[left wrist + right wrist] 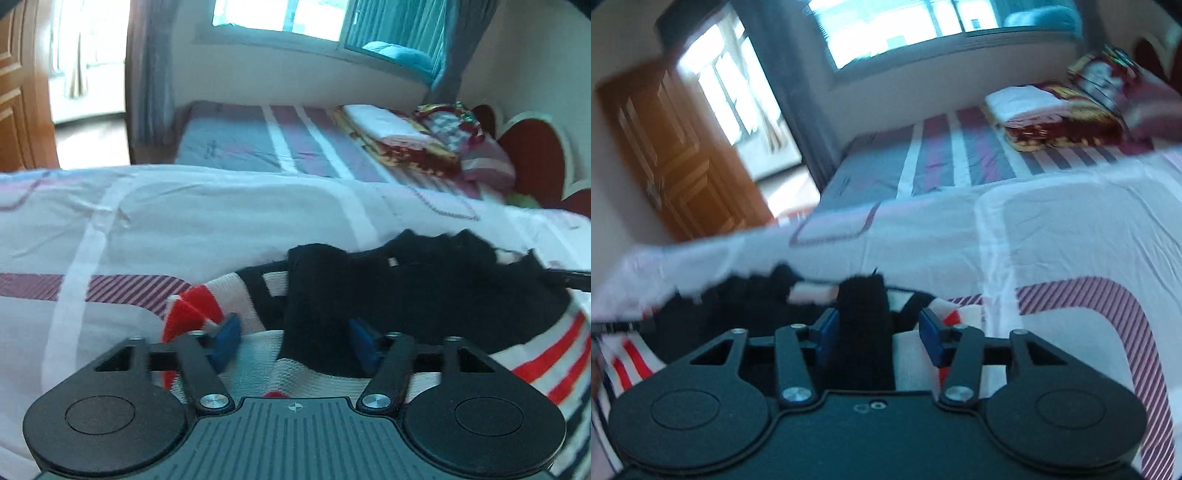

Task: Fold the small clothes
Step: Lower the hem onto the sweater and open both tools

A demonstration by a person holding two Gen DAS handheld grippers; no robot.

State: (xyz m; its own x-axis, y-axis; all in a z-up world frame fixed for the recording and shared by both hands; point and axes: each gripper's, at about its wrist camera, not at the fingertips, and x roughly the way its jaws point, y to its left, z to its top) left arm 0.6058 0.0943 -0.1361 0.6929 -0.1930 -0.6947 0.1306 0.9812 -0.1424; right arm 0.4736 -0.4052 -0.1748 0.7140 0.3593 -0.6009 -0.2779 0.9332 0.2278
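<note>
Black, white and red striped knitted sweater [424, 295] lies on white patterned bed [184, 221], long axis across both views. Left hand-held gripper [295, 332] and right hand-held gripper [879, 332] released, each straddling a black fold.

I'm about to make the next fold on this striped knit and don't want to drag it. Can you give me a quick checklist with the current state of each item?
1. Left tool jaws parted: ok, the blue pads stand apart.
2. Left tool free of the sweater: cannot tell; a black knit part lies between the pads, contact unclear.
3. Right tool jaws parted: ok.
4. Right tool free of the garment: cannot tell; a black knit strip stands between its pads, close to the left one.
5. Sweater lying flat: not ok, it is bunched, black parts over the striped body.
6. Room on the bedsheet ahead: ok.
</note>
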